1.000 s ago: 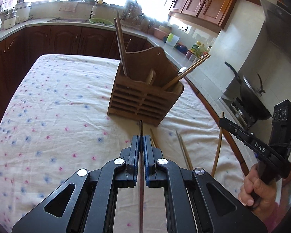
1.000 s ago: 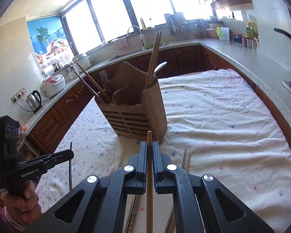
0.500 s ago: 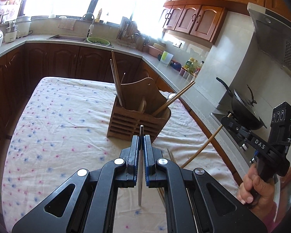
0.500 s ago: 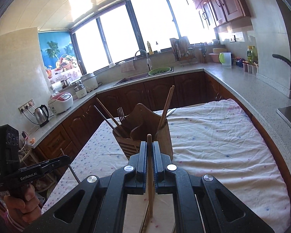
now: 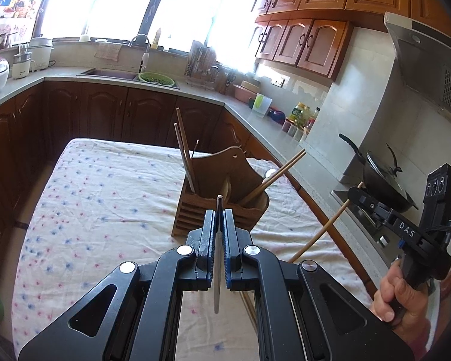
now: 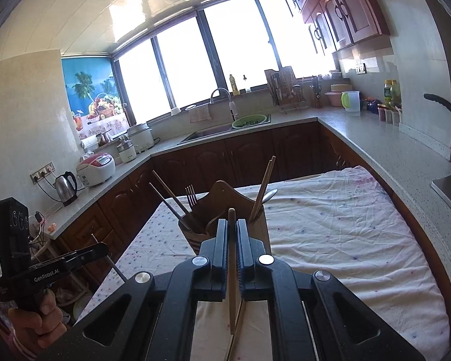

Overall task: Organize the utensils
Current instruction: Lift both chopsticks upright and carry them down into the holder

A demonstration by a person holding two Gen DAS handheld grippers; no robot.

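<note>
Two utensils are pinched, one in each hand-held gripper, above the table.

In the left wrist view, the left hand-held gripper (image 5: 219, 219) is seen pressed together on a thin metal chopstick (image 5: 217, 258), which is held upright in the lower middle of the frame, its tip showing above the jaws. The wooden utensil holder (image 5: 222, 198) is found just beyond, at the centre of the frame, on the floral tablecloth (image 5: 105, 198); chopsticks and a spoon are already stood in its compartments. At the right edge, the right hand-held gripper (image 5: 356, 195) is seen clamped on a wooden chopstick (image 5: 318, 234), slanting down to the left. In the right wrist view, that same wooden chopstick (image 6: 232, 270) is shown pinched upright at lower centre, with the holder (image 6: 225, 207) directly behind the jaws and a fork (image 6: 191, 195) standing in it.
</note>
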